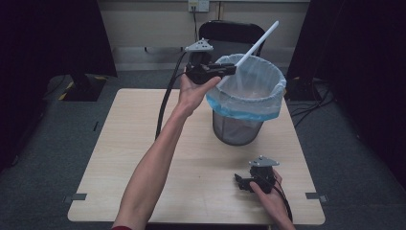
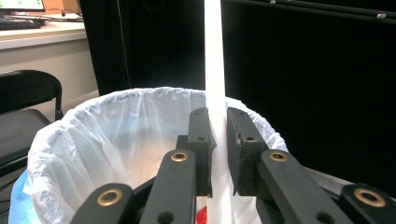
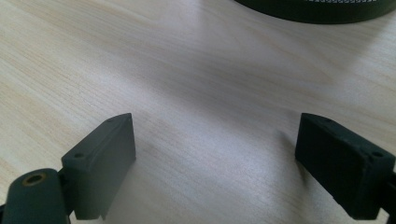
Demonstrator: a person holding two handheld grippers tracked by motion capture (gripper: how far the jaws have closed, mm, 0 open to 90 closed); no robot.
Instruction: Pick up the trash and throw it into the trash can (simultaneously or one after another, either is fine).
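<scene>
Upper centre of the high view: white rod [image 1: 256, 44], long, thin, stiff, likely light and smooth; clamped near its lower end by left hand-held gripper [image 1: 229, 70], slanting over lined bin [image 1: 249, 103]. Right hand-held gripper [image 1: 242, 182]: wide, empty, low over counter [image 1: 129, 158].

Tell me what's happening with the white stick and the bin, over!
Left gripper shut on white stick, held over lined bin. Right gripper open, low over table. Nothing in the way.
</scene>
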